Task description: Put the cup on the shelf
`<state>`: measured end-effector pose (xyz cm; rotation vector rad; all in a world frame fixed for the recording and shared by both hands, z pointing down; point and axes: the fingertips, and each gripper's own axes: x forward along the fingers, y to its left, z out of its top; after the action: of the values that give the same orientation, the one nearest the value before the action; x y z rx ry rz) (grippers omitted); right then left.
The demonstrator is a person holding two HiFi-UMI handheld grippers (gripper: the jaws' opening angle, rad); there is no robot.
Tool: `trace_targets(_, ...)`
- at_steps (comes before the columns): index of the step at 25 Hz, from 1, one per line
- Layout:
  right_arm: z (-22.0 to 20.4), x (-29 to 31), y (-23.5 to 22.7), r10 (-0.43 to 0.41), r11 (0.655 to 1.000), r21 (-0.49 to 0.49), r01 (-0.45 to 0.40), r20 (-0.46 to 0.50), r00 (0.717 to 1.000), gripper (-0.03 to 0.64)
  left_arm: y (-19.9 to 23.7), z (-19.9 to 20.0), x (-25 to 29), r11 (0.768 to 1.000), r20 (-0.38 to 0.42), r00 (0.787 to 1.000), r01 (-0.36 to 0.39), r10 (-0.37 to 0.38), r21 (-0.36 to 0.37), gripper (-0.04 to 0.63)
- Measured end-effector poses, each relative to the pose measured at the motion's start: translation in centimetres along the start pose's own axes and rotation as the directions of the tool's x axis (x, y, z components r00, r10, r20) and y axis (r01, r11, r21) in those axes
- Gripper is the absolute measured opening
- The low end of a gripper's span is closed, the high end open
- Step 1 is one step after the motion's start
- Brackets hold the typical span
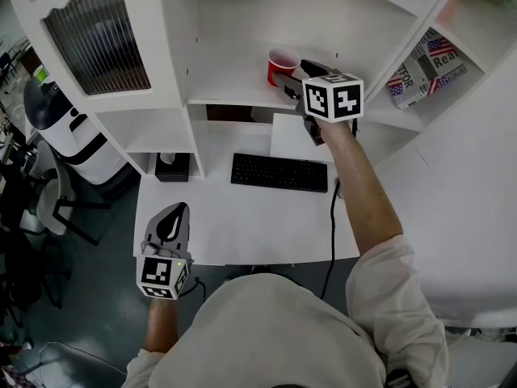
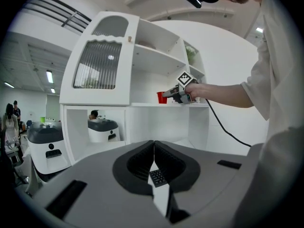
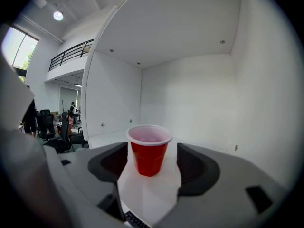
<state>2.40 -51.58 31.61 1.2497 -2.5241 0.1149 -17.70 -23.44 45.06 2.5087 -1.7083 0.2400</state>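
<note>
— Where is the cup [image 3: 148, 148]?
— It stands upright on the shelf [image 1: 234, 87], at twelve o'clock from the keyboard [image 1: 279, 172], between the jaws of the right gripper [image 1: 295, 75].
— Is it gripped?
— No, it is released. The jaws stand wide, with a gap on each side of the cup.
— And the left gripper [image 1: 172, 217]?
— It is at seven o'clock from the keyboard, by the desk's [image 1: 242, 225] near edge, with its jaws clenched together on nothing.
</note>
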Motion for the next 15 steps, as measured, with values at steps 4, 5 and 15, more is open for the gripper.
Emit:
trace_targets(4,-0.2,-1.1,0.4,0.008,1.000,0.003,-0.008,0.006,1.000,0.333,-0.6,0.2,-0.1,1.000,0.005,1.000,0.015,-0.015,0.005,0.003)
trace_targets(5,-0.2,-1.5,0.6,0.009,1.000,0.003,-0.009,0.009,1.000,0.331,-0.6,0.3,-0.1,1.000,0.006,1.000,0.017,-0.017,0.007,0.003)
trace_targets(15,1.1,-6.7,3.5,0.017,0.999,-0.050,-0.012,0.097,0.995,0.283,-2.0,0.8,-0.2,0.998,0.017,0.998,0.064,-0.064,0.026,0.003)
